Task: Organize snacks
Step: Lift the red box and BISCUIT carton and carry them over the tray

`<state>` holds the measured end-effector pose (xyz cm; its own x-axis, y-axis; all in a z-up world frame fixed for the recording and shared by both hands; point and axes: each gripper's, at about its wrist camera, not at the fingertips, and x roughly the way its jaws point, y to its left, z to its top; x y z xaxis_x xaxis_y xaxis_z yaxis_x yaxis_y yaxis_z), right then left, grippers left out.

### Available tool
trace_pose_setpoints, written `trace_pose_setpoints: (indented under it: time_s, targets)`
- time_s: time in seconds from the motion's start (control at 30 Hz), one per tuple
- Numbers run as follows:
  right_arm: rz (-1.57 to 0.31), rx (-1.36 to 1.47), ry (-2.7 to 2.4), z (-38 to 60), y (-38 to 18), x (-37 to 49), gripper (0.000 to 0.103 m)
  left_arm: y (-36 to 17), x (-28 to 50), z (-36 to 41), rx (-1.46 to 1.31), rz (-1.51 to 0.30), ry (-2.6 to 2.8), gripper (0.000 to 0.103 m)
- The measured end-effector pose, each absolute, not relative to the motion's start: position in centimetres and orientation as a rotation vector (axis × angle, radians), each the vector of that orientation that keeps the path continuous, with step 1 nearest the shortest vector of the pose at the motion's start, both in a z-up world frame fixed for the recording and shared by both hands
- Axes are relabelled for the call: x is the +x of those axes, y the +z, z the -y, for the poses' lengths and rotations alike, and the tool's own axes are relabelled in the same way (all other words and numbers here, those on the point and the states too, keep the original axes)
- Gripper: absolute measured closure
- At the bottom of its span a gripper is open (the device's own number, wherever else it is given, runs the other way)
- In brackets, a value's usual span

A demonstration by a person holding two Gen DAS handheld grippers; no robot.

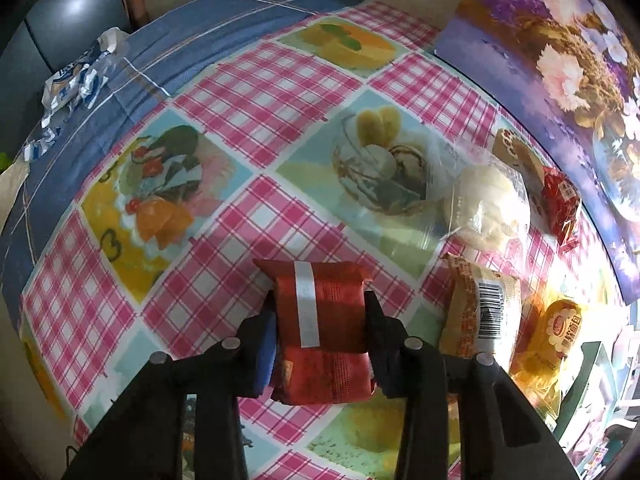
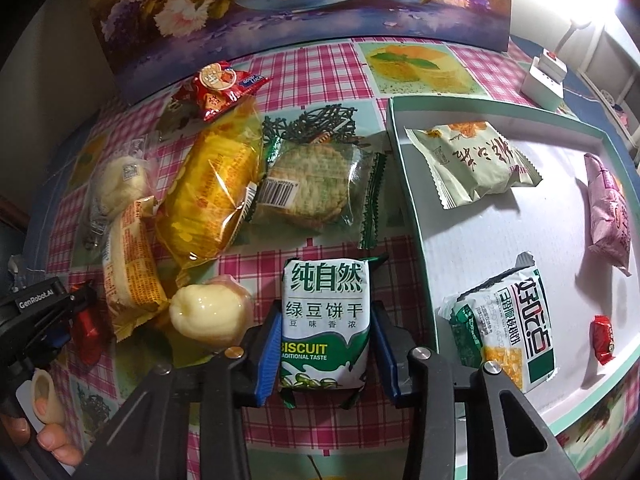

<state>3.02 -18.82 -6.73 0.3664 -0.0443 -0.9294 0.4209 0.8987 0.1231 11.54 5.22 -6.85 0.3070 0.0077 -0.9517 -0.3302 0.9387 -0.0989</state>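
Note:
My left gripper [image 1: 320,312] is shut on a red snack packet [image 1: 322,332] and holds it over the checked tablecloth. It also shows at the left edge of the right wrist view [image 2: 76,316], with the red packet [image 2: 86,330] in it. My right gripper [image 2: 326,320] is shut on a green and white biscuit pack [image 2: 325,320], just left of the white tray [image 2: 400,152]. The tray holds a pale green packet [image 2: 468,160], a pink packet [image 2: 608,216], a green corn snack pack [image 2: 504,328] and a small red candy [image 2: 604,340].
Loose snacks lie left of the tray: a yellow bread bag [image 2: 212,196], a green cracker pack [image 2: 308,184], a red packet [image 2: 220,88], a white bun [image 2: 210,312] and an orange pack [image 2: 132,264]. A flower painting [image 2: 304,0] stands behind. A crumpled blue wrapper [image 1: 76,84] lies far left.

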Motion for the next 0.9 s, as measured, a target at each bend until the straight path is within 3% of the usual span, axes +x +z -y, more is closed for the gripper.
trace_pose_setpoints:
  time_s: [0.43, 0.9]
  targets:
    - [-1.092, 0.429, -0.286, 19.9, -3.9, 2.1, 0.06, -2.5, 10.0, -6.3, -0.306, -1.134, 0.234, 0.062]
    - [-0.954, 0.52, -0.408, 24.5, -0.3, -0.1, 0.06, 2.3, 8.2, -1.4, -0.278, -1.032, 0.084, 0.062]
